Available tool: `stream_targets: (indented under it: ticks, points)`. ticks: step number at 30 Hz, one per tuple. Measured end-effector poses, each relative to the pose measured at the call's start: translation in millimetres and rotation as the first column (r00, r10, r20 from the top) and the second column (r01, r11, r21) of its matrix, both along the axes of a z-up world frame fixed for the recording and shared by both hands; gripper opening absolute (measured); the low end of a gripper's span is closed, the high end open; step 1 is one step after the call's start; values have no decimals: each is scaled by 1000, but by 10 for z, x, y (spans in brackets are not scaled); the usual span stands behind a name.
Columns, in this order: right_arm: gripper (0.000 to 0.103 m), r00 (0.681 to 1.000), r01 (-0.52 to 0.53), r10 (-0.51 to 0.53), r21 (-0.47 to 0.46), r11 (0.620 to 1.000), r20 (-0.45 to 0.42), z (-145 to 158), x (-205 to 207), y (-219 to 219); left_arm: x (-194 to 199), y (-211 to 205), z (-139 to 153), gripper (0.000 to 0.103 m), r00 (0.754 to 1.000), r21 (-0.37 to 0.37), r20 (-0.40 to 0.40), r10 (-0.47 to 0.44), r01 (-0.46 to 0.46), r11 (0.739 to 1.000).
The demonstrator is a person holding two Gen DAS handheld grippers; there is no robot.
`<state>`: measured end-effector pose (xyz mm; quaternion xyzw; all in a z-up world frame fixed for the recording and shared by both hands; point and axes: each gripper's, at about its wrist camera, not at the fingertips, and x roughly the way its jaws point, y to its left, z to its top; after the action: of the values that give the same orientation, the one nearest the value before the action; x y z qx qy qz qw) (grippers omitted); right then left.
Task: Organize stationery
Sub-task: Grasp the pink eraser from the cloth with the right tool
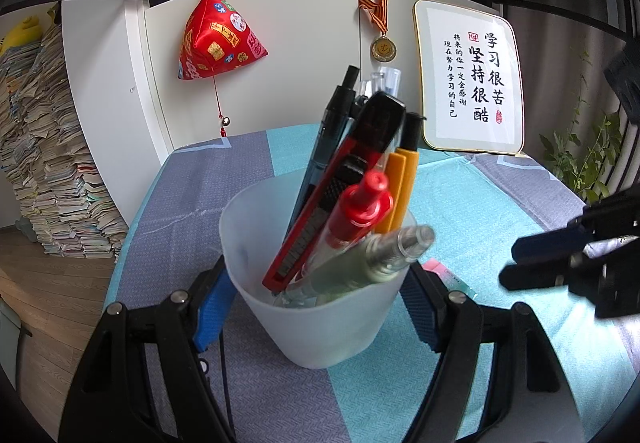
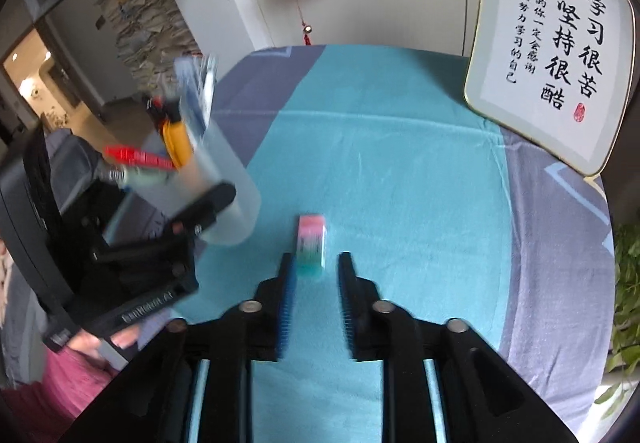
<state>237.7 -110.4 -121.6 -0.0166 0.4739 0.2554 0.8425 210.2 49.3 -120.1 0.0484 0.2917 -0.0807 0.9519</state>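
- Left wrist view: left gripper point(image 1: 316, 307), fingers set against both sides of a frosted plastic cup point(image 1: 320, 323), clamping it; cup stands tilted over the blue-and-grey tablecloth point(image 1: 224, 183).
- Cup contents: red utility knife point(image 1: 340, 187), red-capped pen point(image 1: 360, 211), clear green-tinted pen point(image 1: 372, 255), orange pen point(image 1: 402, 187), dark pens behind.
- Right of cup: pink-and-green eraser point(image 1: 444, 273) flat on cloth, partly hidden; right gripper point(image 1: 508, 263) just beyond it.
- Background: red pyramid ornament point(image 1: 218, 39), medal point(image 1: 384, 49), framed calligraphy point(image 1: 472, 79).
- Right wrist view: right gripper point(image 2: 316, 263), fingers spread, pinching nothing; eraser point(image 2: 311, 243) lies on cloth between the fingertips, nearer the left one; contact unclear.
- Left of eraser: cup point(image 2: 224, 179) held in left gripper point(image 2: 208, 203), blurred.
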Motion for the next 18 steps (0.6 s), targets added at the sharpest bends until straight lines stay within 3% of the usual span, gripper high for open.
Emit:
stream_targets:
  ticks: [2, 18]
  points:
    - [35, 1000, -13, 13, -4, 1000, 21, -38, -52, 36, 3, -2, 1, 74, 1000, 0, 0, 0, 0, 1000]
    - [35, 999, -24, 26, -41, 999, 35, -387, -22, 227, 0, 0, 0, 74, 1000, 0, 0, 0, 0, 1000]
